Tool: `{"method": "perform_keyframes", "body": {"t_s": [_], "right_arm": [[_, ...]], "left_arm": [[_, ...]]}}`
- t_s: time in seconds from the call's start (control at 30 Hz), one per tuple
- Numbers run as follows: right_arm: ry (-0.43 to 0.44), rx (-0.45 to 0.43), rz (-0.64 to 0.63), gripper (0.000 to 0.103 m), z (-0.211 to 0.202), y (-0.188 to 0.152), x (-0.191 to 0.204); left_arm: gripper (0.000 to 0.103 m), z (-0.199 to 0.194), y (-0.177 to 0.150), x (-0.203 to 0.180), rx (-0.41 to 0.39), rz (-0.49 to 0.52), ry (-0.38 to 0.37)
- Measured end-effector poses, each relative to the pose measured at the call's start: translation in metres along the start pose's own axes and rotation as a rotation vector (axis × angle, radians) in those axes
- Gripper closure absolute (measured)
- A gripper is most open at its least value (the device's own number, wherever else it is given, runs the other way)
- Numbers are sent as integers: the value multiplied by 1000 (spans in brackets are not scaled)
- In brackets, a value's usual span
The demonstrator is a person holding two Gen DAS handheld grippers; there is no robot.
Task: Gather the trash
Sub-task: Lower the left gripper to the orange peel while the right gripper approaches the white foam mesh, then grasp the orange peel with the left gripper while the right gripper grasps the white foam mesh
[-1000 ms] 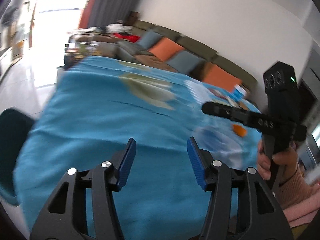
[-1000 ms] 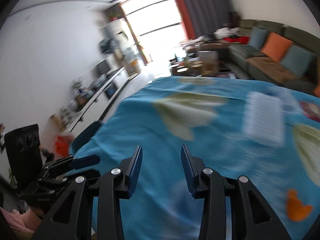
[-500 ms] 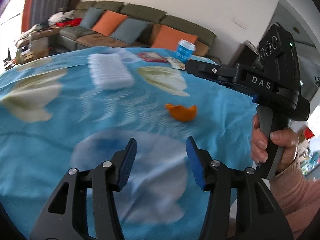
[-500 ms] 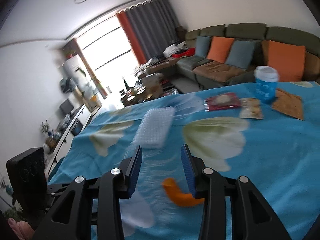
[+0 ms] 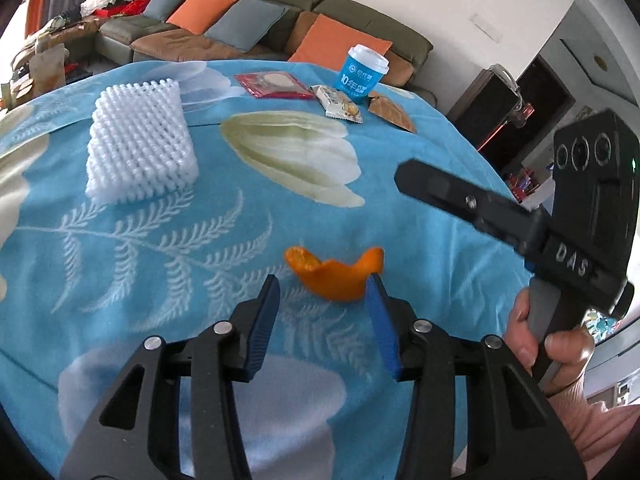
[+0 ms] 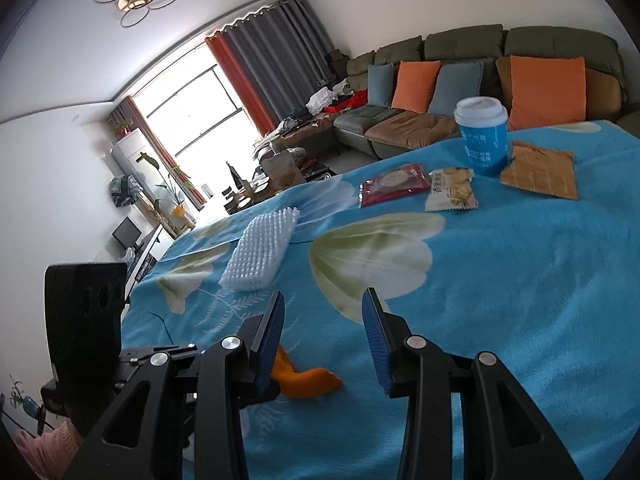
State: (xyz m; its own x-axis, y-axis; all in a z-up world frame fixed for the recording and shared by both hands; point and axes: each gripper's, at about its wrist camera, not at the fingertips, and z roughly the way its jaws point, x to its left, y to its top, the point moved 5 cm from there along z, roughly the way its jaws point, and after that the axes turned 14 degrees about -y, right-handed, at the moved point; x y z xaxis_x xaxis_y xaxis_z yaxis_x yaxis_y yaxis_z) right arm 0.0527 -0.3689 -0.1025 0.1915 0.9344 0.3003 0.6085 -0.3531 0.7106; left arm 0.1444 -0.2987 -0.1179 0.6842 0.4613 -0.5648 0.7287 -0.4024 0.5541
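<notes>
An orange peel (image 5: 335, 276) lies on the blue flowered tablecloth (image 5: 160, 248). My left gripper (image 5: 323, 292) hovers just short of it, its jaws closing, the peel ahead of the tips and untouched. My right gripper (image 6: 323, 307) is open with nothing between its fingers; the orange peel (image 6: 308, 380) lies below it, partly behind its left finger. Further back lie a white foam net (image 5: 140, 144), a red wrapper (image 5: 274, 85), a cracker packet (image 5: 338, 103), a brown wrapper (image 5: 390, 112) and a blue paper cup (image 5: 362, 74).
The right gripper's black body (image 5: 560, 216) and the hand holding it (image 5: 548, 340) fill the right of the left wrist view. A sofa with orange and grey cushions (image 6: 480, 80) stands beyond the table. The table's far edge curves off at the right.
Both grippers swung right across the table and tilted down; the peel, foam net, wrappers and cup came into view and closer. The left jaws narrowed a little.
</notes>
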Motion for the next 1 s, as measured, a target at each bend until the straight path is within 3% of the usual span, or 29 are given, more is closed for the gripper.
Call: {"method": "perform_keyframes", "body": {"t_s": [0.17, 0.37, 0.57, 0.9, 1.0], "right_arm": [[0, 13, 16, 65, 2, -3, -8], [10, 24, 19, 65, 5, -4, -9], [35, 32, -20, 65, 10, 0, 7], [113, 77, -157, 64, 40, 21, 74], [102, 95, -165, 48, 56, 27, 88]], "left_arm": [[59, 11, 5, -5, 17, 8, -10], [74, 13, 2, -10, 6, 12, -14], [80, -1, -4, -15, -21, 31, 4], [80, -81, -22, 1, -152, 21, 85], [80, -104, -28, 12, -185, 0, 116]]}}
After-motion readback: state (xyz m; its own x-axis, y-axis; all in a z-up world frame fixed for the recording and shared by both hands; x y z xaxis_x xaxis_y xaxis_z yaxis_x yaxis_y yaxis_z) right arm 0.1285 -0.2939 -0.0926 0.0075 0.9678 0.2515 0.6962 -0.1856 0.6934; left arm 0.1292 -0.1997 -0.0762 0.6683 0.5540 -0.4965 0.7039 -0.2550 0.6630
